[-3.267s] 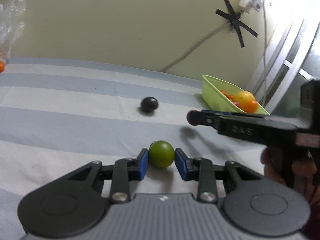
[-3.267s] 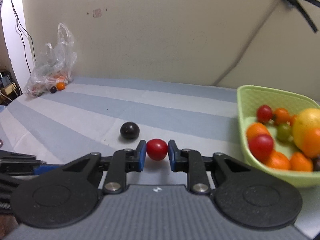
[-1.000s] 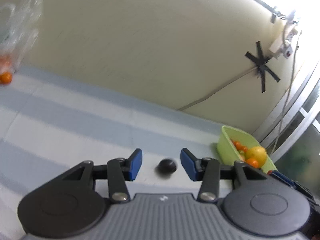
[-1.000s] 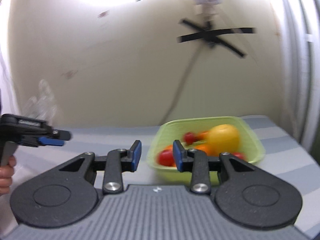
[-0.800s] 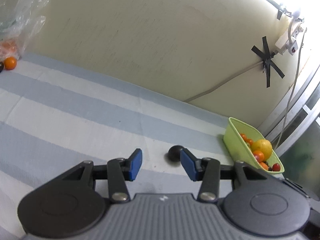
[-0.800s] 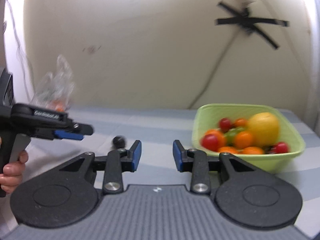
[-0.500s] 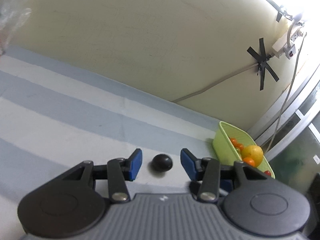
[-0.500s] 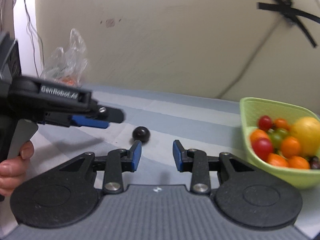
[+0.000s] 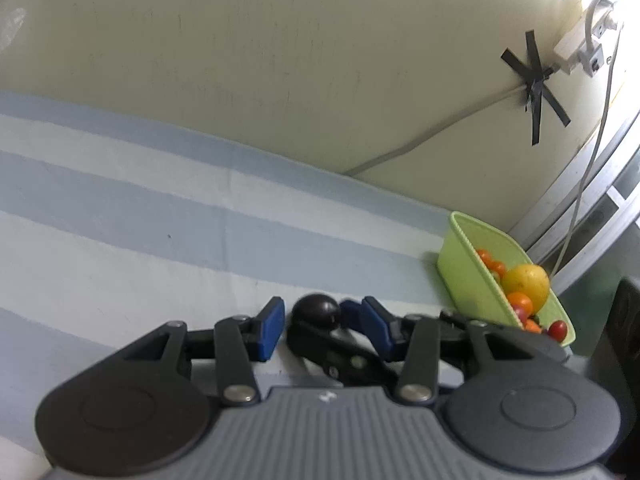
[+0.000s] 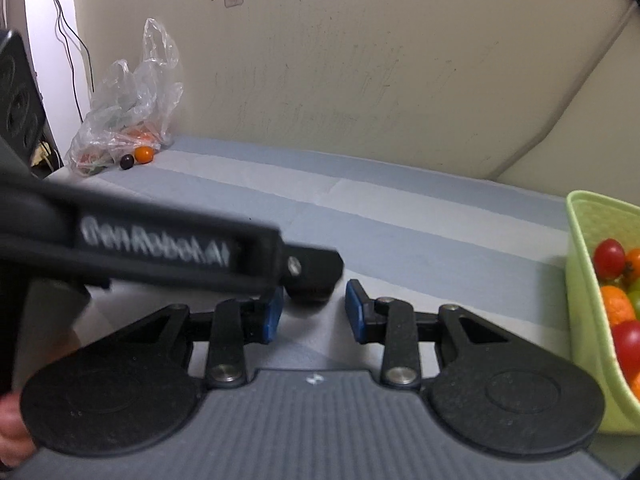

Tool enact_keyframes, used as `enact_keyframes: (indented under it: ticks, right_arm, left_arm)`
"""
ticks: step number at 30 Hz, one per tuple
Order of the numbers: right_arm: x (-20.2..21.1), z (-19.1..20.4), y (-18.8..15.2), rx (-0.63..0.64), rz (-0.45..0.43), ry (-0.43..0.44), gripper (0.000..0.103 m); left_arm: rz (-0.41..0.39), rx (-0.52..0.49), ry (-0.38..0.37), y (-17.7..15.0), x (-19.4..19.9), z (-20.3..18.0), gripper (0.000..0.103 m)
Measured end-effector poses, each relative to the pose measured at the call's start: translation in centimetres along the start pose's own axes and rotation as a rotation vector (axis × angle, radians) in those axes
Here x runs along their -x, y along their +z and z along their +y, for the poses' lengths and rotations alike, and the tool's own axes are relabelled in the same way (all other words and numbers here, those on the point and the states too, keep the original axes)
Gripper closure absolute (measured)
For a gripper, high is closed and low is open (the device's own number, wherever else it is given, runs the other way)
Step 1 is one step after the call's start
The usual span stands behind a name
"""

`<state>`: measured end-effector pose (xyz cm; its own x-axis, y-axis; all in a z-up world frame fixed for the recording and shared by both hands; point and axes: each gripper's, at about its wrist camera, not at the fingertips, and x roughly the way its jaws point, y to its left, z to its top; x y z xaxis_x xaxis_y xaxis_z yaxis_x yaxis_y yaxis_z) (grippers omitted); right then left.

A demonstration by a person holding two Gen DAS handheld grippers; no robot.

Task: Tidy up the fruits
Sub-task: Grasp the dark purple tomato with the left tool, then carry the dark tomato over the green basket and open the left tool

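Both grippers converge on the last dark fruit near the basket

We see the dark fruit [image 9: 316, 312] lying on the striped desk [image 9: 120, 216], well to the left of the green basket [image 9: 464, 276], with the left gripper [image 9: 320, 322] spread around it, fingers [image 9: 270, 326] released and not yet touching. Our right gripper [image 10: 314, 312] is also released and empty, aimed at the same spot from the basket side. The basket already holds a yellow fruit [image 9: 526, 282] and many small red and orange ones, so we judge most sorting done. Left: this dark fruit, and perhaps the orange fruit [image 10: 143, 154] beside the plastic bag [image 10: 128, 108], far from the basket.
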<state>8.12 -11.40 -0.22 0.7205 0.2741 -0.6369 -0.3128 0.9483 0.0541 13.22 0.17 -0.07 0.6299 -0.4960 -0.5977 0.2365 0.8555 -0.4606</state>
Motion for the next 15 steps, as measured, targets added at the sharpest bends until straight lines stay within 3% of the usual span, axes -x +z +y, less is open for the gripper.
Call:
enact_keyframes:
  ticks: [6,7,8,15]
  right_arm:
    - [0.6,0.1,-0.2,-0.002,0.003,0.002,0.068]
    - [0.9,0.2,-0.3,-0.004,0.002,-0.001,0.068]
    - [1.3,0.3,-0.6,-0.005,0.000,-0.009,0.076]
    - [5.3,-0.3,-3.3,-0.011,-0.006,-0.089,0.076]
  left_arm:
    - [0.005,0.009,0.001,-0.4,0.5,-0.3,0.063]
    - [0.006,0.003,-0.001,-0.6,0.7,-0.6,0.065]
    - [0.004,-0.009,0.003,-0.8,0.9,-1.0,0.073]
    - [0.041,-0.073,-0.040,-3.6,1.7,-4.5,0.074]
